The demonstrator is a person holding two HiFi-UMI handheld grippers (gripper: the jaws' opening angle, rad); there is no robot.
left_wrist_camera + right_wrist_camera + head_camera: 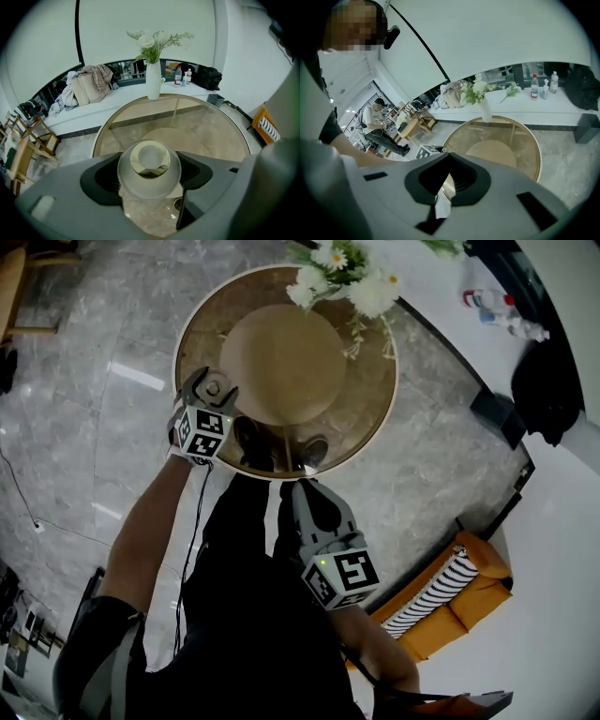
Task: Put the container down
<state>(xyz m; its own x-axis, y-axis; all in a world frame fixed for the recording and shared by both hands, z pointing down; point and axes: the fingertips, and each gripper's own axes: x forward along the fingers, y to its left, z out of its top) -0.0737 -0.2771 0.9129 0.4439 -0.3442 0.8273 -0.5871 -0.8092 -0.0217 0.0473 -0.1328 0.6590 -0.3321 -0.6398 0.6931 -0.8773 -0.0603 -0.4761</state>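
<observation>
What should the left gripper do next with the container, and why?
Probably lower it straight down. The left gripper grips the clear container between its fingers over the near edge of the glass table. That patch looks bare, and the vase stands at the far side.

No words, brands or numbers legible anywhere, black-and-white square code patterns without letters on the left marker cube (202, 432) and right marker cube (343, 579), labels on the bottles (534, 86) on the far white bench (543, 110) too small to read
</observation>
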